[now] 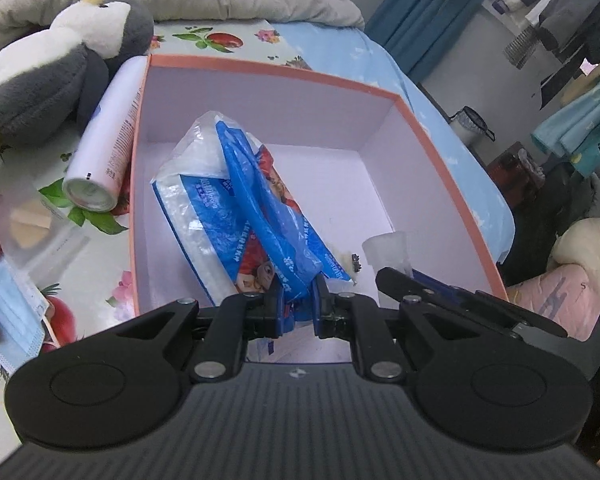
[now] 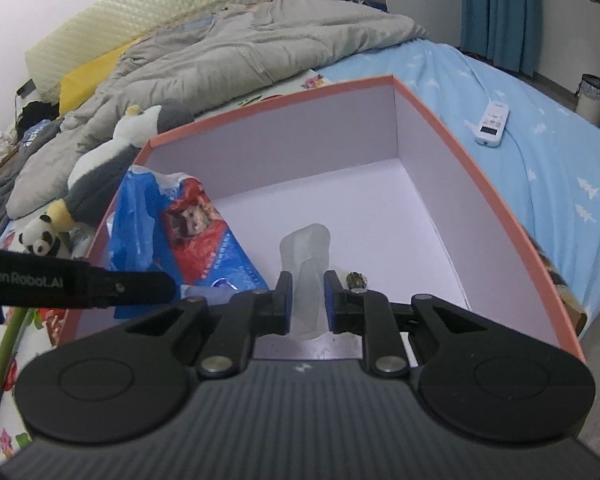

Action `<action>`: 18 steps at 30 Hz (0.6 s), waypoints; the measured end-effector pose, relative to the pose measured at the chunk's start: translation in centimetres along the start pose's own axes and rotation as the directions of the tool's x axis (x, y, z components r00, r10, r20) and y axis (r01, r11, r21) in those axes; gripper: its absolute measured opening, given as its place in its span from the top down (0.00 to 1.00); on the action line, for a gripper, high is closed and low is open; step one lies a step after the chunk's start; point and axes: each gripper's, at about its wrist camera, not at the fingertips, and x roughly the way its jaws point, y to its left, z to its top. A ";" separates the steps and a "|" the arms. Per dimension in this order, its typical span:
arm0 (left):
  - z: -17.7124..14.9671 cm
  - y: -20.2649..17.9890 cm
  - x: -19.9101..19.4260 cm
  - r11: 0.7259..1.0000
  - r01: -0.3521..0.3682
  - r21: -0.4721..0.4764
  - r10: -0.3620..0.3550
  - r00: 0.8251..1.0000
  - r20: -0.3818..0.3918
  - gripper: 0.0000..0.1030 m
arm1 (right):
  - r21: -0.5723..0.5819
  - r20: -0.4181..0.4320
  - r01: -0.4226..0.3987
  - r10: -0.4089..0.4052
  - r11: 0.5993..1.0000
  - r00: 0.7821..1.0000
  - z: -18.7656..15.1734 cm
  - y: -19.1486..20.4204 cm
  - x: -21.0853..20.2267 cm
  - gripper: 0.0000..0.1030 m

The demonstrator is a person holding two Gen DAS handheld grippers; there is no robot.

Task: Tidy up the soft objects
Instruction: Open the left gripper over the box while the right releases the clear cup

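Blue tissue pack (image 1: 256,216) is being pinched by the left gripper (image 1: 298,308) inside a pink-rimmed box (image 1: 268,70) (white inside); the right gripper (image 2: 308,300) is clasping a translucent pouch (image 2: 306,256)

Salmon-rimmed box (image 1: 268,70) with pale lilac inside, blue-and-red printed tissue pack (image 1: 252,216), grey-and-white plush penguin (image 1: 56,76), fruit-and-flower patterned cloth (image 1: 216,40), light blue bedsheet (image 2: 540,160) with white trees

Each hand-held gripper (image 1: 298,304) (image 2: 308,300) has black linkages, silver screws, blue pads, and a ribbed grey body.
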 end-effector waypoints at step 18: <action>-0.4 -1.6 -7.1 0.999 -0.012 0.052 0.002 0.979 0.202 0.57 | 0.005 0.103 -0.030 0.029 1.000 0.994 1.7 0.4 -3.8 0.52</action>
